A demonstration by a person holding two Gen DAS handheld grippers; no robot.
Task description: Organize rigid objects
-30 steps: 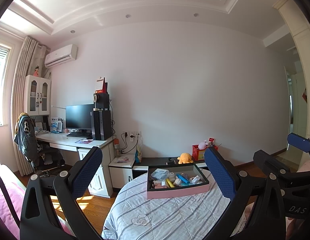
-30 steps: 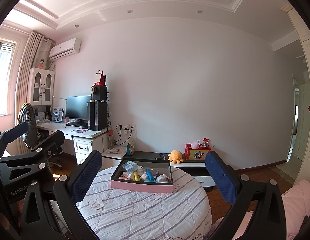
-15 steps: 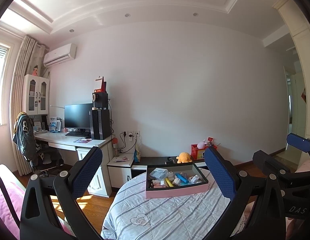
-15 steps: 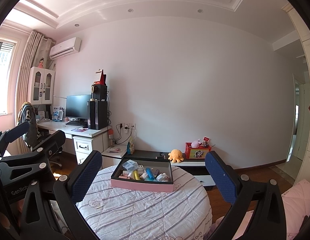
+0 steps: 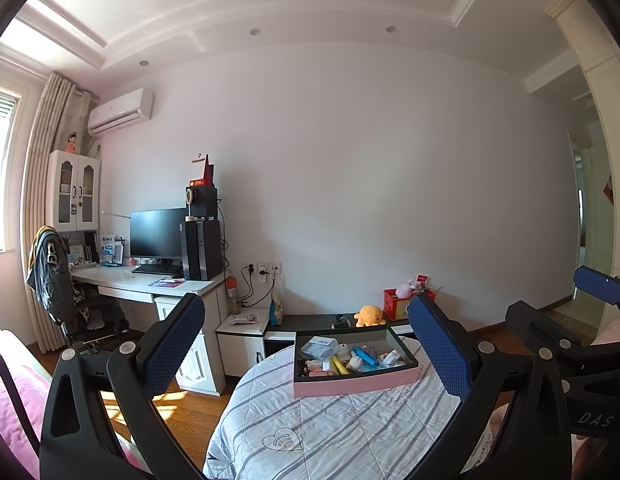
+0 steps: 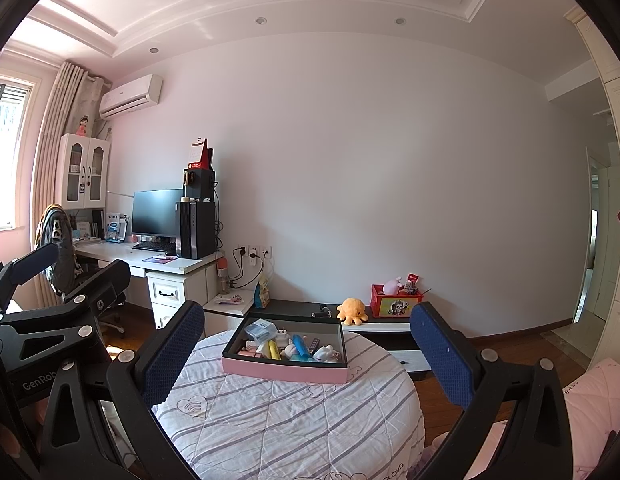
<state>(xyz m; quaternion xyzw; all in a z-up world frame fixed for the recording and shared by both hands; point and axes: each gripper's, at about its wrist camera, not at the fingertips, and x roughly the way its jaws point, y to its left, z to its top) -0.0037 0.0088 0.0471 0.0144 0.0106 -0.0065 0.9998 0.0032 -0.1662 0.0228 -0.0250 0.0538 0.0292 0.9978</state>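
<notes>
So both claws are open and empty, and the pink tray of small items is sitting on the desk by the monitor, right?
Not quite. The tray sits on the round table with the striped cover, not on the desk, as the right wrist view shows. The rest holds: the left claw and the right claw are both open and empty.

right gripper (image 6: pixel 306 354) held above round table (image 6: pixel 270 432), jaws wide apart, nothing between. pink-sided tray (image 6: pixel 284 372) on table's far part holds small items, incl. yellow stick (image 6: pixel 274 350), blue stick (image 6: pixel 299 345). left gripper (image 6: pixel 42 280) at left edge
</notes>
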